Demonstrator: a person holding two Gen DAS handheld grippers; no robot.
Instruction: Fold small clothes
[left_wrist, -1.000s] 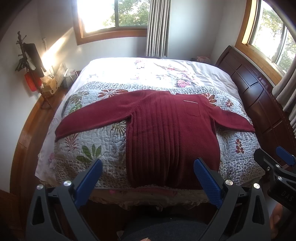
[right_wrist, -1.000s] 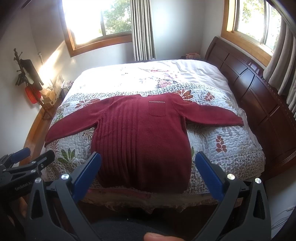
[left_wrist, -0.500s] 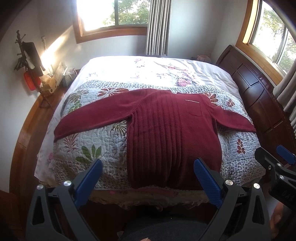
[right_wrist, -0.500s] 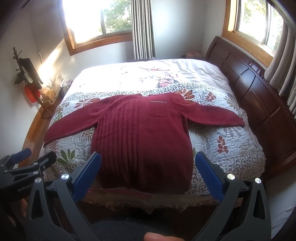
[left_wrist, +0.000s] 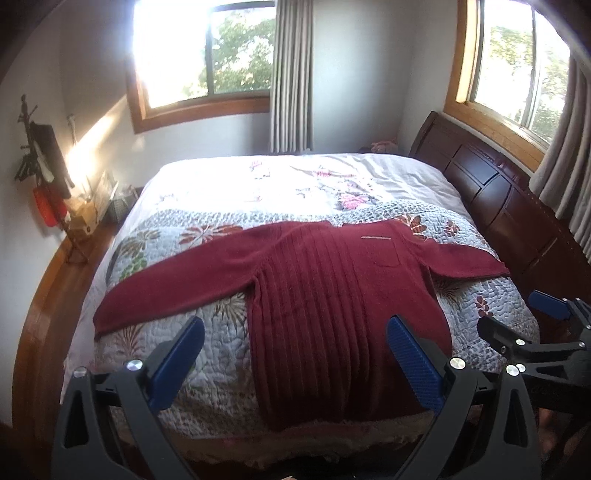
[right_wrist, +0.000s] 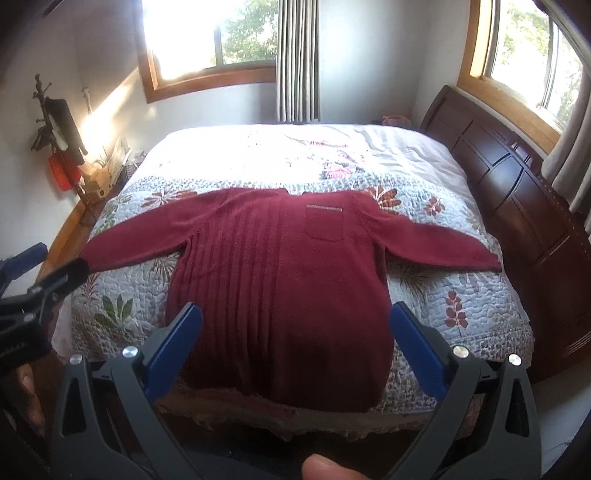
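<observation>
sweater lies flat ahead, hem nearest both grippers

closest to where i stand, both tools hang short of the bed's foot edge, neither touching cloth. the left gripper (left_wrist: 295, 354) has its blue pads spread wide with nothing between them, and the right gripper (right_wrist: 295, 332) is just as wide and just as bare. they sit side by side, the right one just beside the left.

just past them is the dark red sweater (right_wrist: 280, 288), spread face up on the quilt (right_wrist: 461, 295) that covers the near half of the bed. its hem comes right to the foot edge and its long axis runs straight away from the grippers, collar at the far end. the left sleeve (left_wrist: 177, 284) reaches out toward the left gripper's side, the right sleeve (right_wrist: 443, 243) toward the right gripper's side, so each tool looks nearer its own sleeve and its own hem corner.

beyond the collar the bed runs on to the window wall. no fold is made yet; i'd guess the first reach is forward and outward, to a sleeve or a side edge.
</observation>
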